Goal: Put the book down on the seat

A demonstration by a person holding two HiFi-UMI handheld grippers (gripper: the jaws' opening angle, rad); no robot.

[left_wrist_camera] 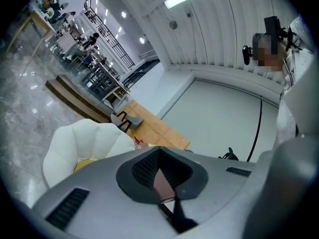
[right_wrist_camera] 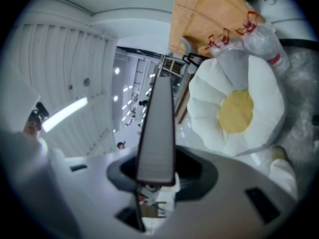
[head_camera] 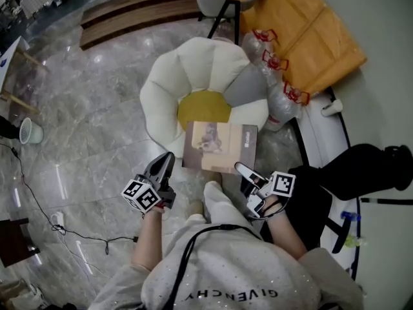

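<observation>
A tan book (head_camera: 219, 146) hangs flat over the front edge of a white flower-shaped seat (head_camera: 161, 95) with a yellow centre (head_camera: 203, 106). My right gripper (head_camera: 240, 168) is shut on the book's near right edge. In the right gripper view the book (right_wrist_camera: 157, 133) runs edge-on between the jaws of my right gripper (right_wrist_camera: 155, 178), with the seat (right_wrist_camera: 259, 83) to the right. My left gripper (head_camera: 169, 157) sits at the book's near left corner. In the left gripper view my left gripper (left_wrist_camera: 162, 183) has its pads shut on a thin brownish edge of the book (left_wrist_camera: 160, 179), and the seat (left_wrist_camera: 84, 143) lies to the left.
Clear plastic bottles (head_camera: 277, 76) with red caps lean against the seat's right side, beside an orange mat (head_camera: 310, 24). A dark chair (head_camera: 226, 5) and a wooden bench (head_camera: 142, 11) stand behind. A pale bucket (head_camera: 29, 131) and a cable (head_camera: 39, 205) lie on the marble floor at the left.
</observation>
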